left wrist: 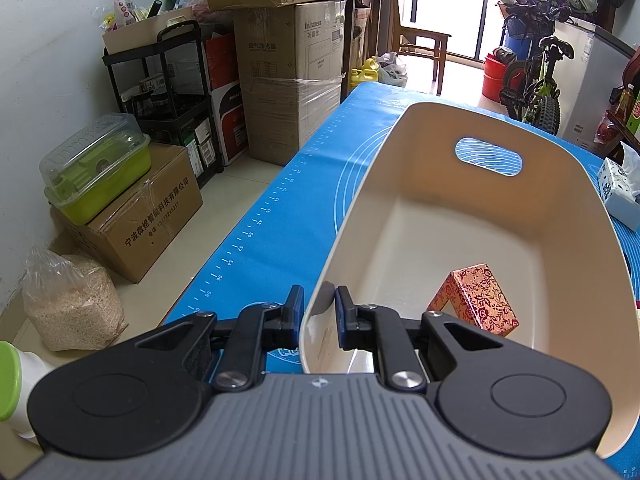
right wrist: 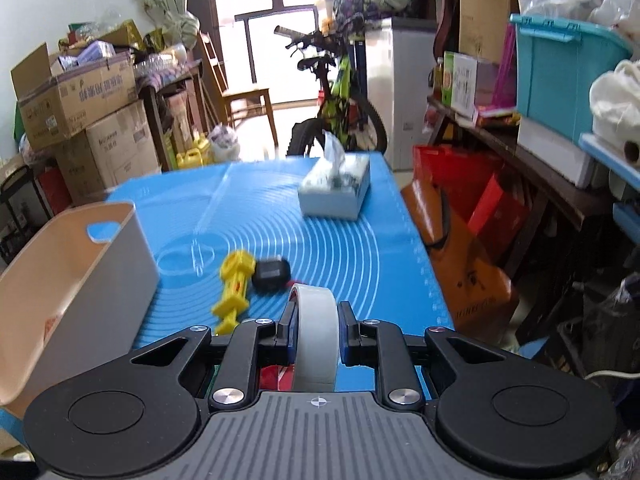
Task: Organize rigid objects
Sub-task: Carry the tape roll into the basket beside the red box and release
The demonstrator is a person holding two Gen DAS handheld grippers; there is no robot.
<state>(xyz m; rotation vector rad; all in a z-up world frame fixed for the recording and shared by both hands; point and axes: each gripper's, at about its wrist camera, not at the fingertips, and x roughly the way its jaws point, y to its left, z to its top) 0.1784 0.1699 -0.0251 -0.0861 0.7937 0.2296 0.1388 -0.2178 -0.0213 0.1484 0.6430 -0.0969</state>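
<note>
A cream plastic bin (left wrist: pixel 540 184) with a handle cut-out stands on the blue mat (left wrist: pixel 280 208). A red and gold patterned box (left wrist: pixel 476 300) lies inside it. My left gripper (left wrist: pixel 318 312) is shut on the bin's near left wall, one finger outside and one inside. In the right wrist view my right gripper (right wrist: pixel 316 320) is shut on a roll of clear tape (right wrist: pixel 316 340), held upright above the mat (right wrist: pixel 340 248). A yellow plastic toy (right wrist: pixel 234 288) and a black object (right wrist: pixel 272 274) lie on the mat just ahead, right of the bin (right wrist: pixel 80 272).
A tissue box (right wrist: pixel 336 188) sits at the mat's far right; it also shows in the left wrist view (left wrist: pixel 620 196). Cardboard boxes (left wrist: pixel 288 80), a black shelf cart (left wrist: pixel 168 92) and a bicycle (right wrist: pixel 340 92) stand around the table. Red bags (right wrist: pixel 472 220) lie right of it.
</note>
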